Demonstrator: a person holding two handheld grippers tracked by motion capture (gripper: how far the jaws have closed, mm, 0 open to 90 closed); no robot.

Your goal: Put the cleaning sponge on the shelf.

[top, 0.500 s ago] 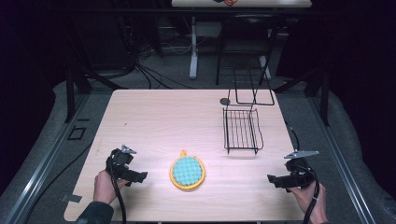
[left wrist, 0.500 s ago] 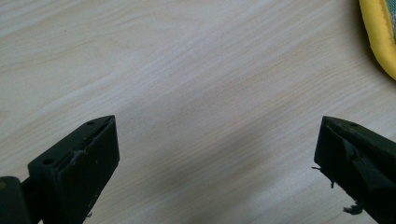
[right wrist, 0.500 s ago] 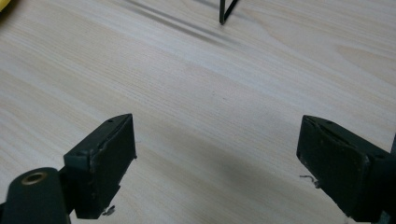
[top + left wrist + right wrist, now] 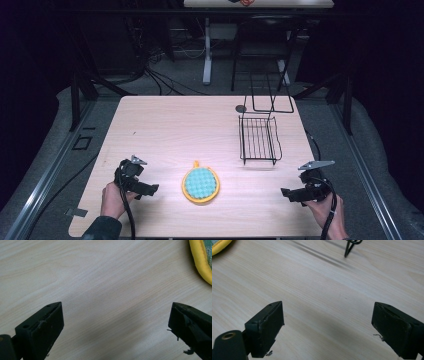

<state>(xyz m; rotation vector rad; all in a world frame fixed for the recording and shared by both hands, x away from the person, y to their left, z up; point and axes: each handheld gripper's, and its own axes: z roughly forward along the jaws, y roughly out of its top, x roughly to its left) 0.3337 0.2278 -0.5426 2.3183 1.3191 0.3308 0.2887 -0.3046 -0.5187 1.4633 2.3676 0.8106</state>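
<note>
Sponge point(image 4: 200, 184) lies near on the bench point(image 4: 165, 130), between my left gripper point(image 4: 150, 190) and right gripper point(image 4: 286, 193), both wide and empty.

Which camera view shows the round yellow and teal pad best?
The high view: the whole pad lies on the table. The left gripper view catches its yellow rim at the top right; the right gripper view, a sliver at the top left.

Pale wood-grain rectangular table point(image 4: 165, 130), round yellow-rimmed pad with a teal textured centre point(image 4: 200, 184) lying flat near the front edge, black wire rack point(image 4: 259, 140) standing toward the right rear, small dark round disc point(image 4: 241, 108) just behind it, near the far edge
</note>
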